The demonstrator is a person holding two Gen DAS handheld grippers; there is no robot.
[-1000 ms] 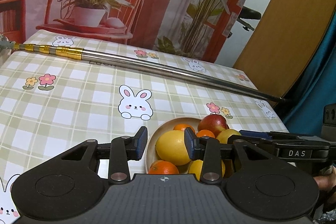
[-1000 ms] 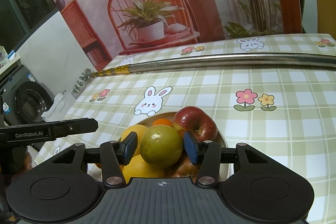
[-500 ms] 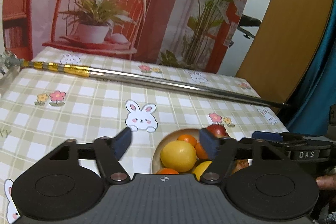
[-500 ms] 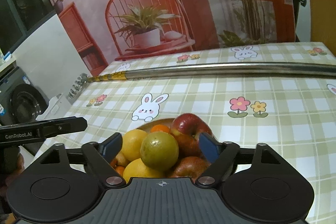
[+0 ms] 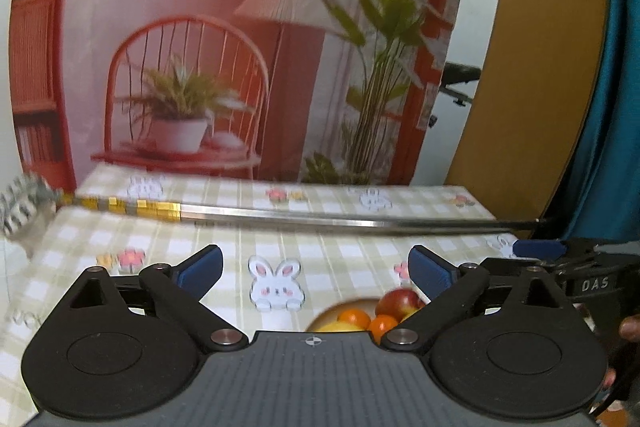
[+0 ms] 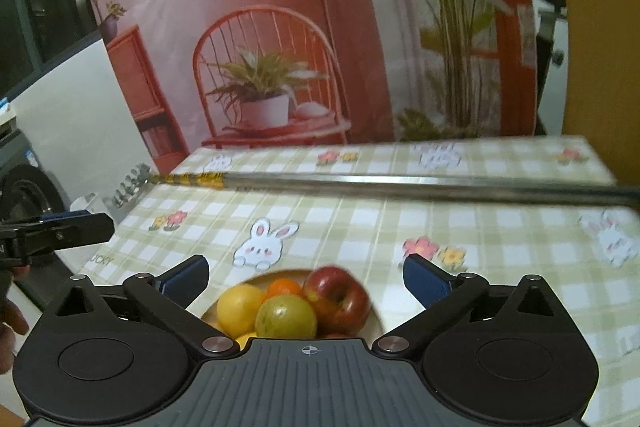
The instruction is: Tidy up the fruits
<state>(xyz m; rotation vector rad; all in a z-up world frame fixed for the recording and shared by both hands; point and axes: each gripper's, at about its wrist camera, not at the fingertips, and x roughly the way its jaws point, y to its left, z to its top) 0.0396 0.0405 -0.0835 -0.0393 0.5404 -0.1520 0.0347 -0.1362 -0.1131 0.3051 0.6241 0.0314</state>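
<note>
A shallow bowl on the checked tablecloth holds a heap of fruit: a yellow-green fruit on top, a lemon, a red apple and a small orange. My right gripper hangs above the heap, its jaws opening, nothing between them. In the left wrist view the bowl shows only its far part, with the apple and two oranges. My left gripper is also above it, jaws opening and empty.
A long metal pole with a gold section lies across the far side of the table. A printed backdrop stands behind the table. A wooden panel and a blue curtain are at the right; a washing machine is left.
Both grippers let go of their fruit, the left of the lemon and the right of the yellow-green fruit. Both opened wide and rose away from the bowl.
</note>
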